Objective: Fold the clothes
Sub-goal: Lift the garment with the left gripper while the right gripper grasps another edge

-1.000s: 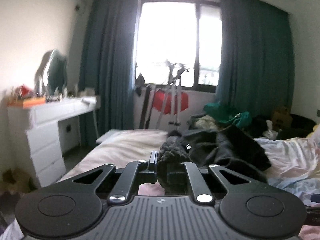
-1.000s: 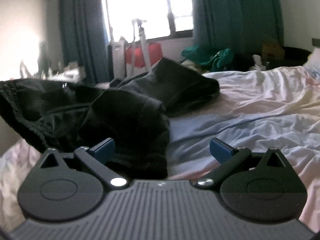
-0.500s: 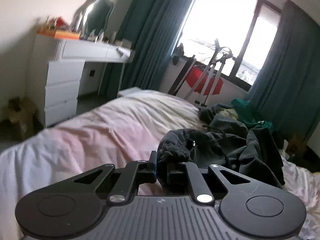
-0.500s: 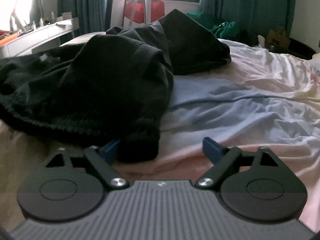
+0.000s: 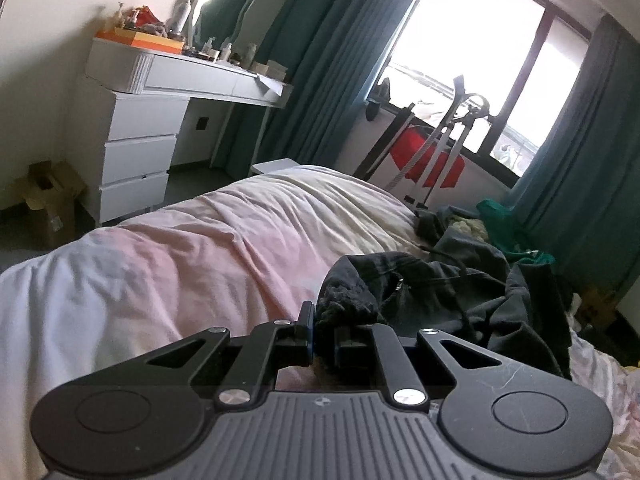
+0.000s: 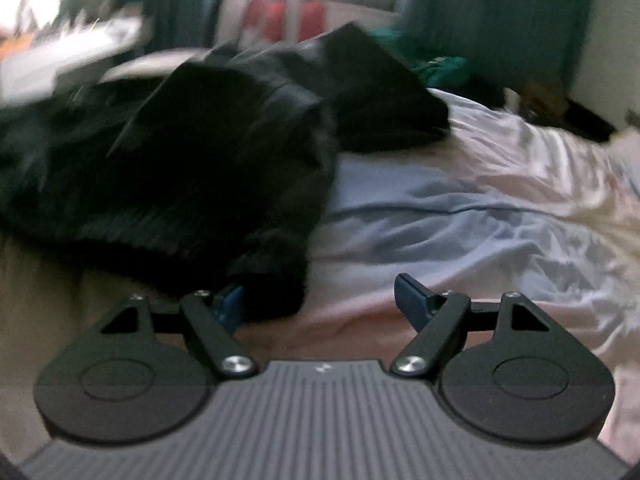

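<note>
A dark fleecy garment [image 5: 448, 300] lies crumpled on the bed, spreading to the right in the left wrist view. My left gripper [image 5: 324, 340] is shut on a fuzzy corner of it, low over the pink sheet. In the blurred right wrist view the same dark garment [image 6: 192, 168] fills the left half. My right gripper [image 6: 320, 300] is low over the bed with its jaws closing. A ribbed end of the garment sits just inside the left blue pad [image 6: 230, 304], and the right pad [image 6: 412, 296] stands apart from it.
The bed [image 5: 180, 264] carries a rumpled pink, cream and pale blue cover [image 6: 460, 220]. A white dresser [image 5: 140, 136] with a mirror stands at the left wall. More clothes [image 5: 504, 228] are heaped by the teal curtains, and a red-and-metal rack [image 5: 436, 160] stands under the window.
Both grippers dropped toward the bed. The left one rolled and carried its garment corner down to the sheet. The right jaws narrowed and the garment's ribbed end now lies between them.
</note>
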{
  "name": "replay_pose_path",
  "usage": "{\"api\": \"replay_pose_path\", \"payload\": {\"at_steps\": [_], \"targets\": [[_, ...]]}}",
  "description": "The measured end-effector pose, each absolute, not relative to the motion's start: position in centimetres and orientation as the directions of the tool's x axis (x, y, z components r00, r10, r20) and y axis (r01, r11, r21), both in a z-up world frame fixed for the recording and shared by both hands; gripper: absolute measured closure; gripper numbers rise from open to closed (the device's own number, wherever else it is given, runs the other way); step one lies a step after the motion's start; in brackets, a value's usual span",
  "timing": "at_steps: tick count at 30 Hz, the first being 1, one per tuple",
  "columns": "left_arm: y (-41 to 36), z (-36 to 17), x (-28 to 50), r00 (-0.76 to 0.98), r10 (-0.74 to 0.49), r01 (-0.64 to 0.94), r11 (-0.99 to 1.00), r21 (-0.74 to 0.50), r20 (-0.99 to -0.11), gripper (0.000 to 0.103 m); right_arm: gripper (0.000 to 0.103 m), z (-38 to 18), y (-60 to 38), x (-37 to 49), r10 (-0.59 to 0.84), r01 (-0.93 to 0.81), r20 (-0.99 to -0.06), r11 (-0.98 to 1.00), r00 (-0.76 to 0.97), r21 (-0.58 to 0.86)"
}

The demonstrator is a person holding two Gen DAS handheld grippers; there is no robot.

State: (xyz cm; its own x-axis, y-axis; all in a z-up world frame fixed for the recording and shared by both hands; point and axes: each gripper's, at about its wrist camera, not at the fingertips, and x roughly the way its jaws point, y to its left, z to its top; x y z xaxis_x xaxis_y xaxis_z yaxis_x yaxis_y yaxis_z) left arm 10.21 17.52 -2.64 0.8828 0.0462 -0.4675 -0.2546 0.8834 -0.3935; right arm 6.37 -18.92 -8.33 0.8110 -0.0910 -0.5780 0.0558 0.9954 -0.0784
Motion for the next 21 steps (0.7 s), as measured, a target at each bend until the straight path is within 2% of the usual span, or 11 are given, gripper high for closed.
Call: {"api": "replay_pose_path", "payload": {"at_steps": [3, 4, 6, 9, 10, 11, 13, 16, 18, 19, 21], "targets": [[17.4, -3.1, 10.6, 0.876, 0.052, -0.272, 0.873, -0.404, -0.479, 0.093, 0.032, -8.2, -20.0, 6.8, -0.06, 0.102, -0.52, 0.993, 0.852, 0.052], [17.4, -3.3, 10.7, 0.875, 0.052, -0.276, 0.87, -0.408, -0.481, 0.093, 0.032, -8.1, -19.9, 6.6, -0.061, 0.104, -0.472, 0.992, 0.879, 0.066], [17.4, -3.6, 10.8, 0.871, 0.058, -0.281, 0.872, -0.4, -0.487, 0.093, 0.032, -7.6, -19.0, 6.4, -0.076, 0.082, -0.375, 0.997, 0.924, 0.0], [17.1, -4.2, 11.0, 0.861, 0.07, -0.289, 0.882, -0.373, -0.503, 0.089, 0.039, -7.9, -17.8, 7.2, -0.088, 0.067, -0.385, 0.996, 0.919, -0.067], [17.0, -4.4, 11.1, 0.857, 0.067, -0.288, 0.884, -0.368, -0.51, 0.086, 0.057, -8.1, -17.9, 7.3, -0.084, 0.069, -0.404, 0.996, 0.911, -0.051], [16.9, -4.6, 11.2, 0.854, 0.065, -0.287, 0.886, -0.364, -0.516, 0.082, 0.082, -8.2, -18.1, 7.5, -0.079, 0.072, -0.423, 0.997, 0.903, -0.034], [16.7, -4.9, 11.4, 0.846, 0.056, -0.286, 0.887, -0.362, -0.53, 0.079, 0.091, -7.9, -18.2, 7.1, -0.061, 0.057, -0.427, 0.998, 0.902, -0.023], [16.8, -5.0, 12.0, 0.846, 0.025, -0.275, 0.876, -0.396, -0.533, 0.078, 0.092, -6.1, -18.3, 5.2, -0.039, 0.044, -0.37, 0.999, 0.928, 0.006], [16.6, -4.4, 12.2, 0.853, 0.041, -0.269, 0.889, -0.372, -0.521, 0.085, 0.092, -5.2, -18.5, 3.9, -0.013, 0.03, -0.365, 0.999, 0.931, 0.04], [16.5, -3.9, 12.5, 0.856, 0.039, -0.252, 0.902, -0.351, -0.515, 0.094, 0.093, -4.8, -18.6, 3.2, 0.0, 0.022, -0.363, 0.998, 0.932, 0.057], [16.4, -2.6, 12.9, 0.872, 0.05, -0.232, 0.919, -0.319, -0.488, 0.094, 0.093, -4.4, -18.6, 1.8, 0.027, 0.009, -0.384, 0.996, 0.923, 0.092]]}}
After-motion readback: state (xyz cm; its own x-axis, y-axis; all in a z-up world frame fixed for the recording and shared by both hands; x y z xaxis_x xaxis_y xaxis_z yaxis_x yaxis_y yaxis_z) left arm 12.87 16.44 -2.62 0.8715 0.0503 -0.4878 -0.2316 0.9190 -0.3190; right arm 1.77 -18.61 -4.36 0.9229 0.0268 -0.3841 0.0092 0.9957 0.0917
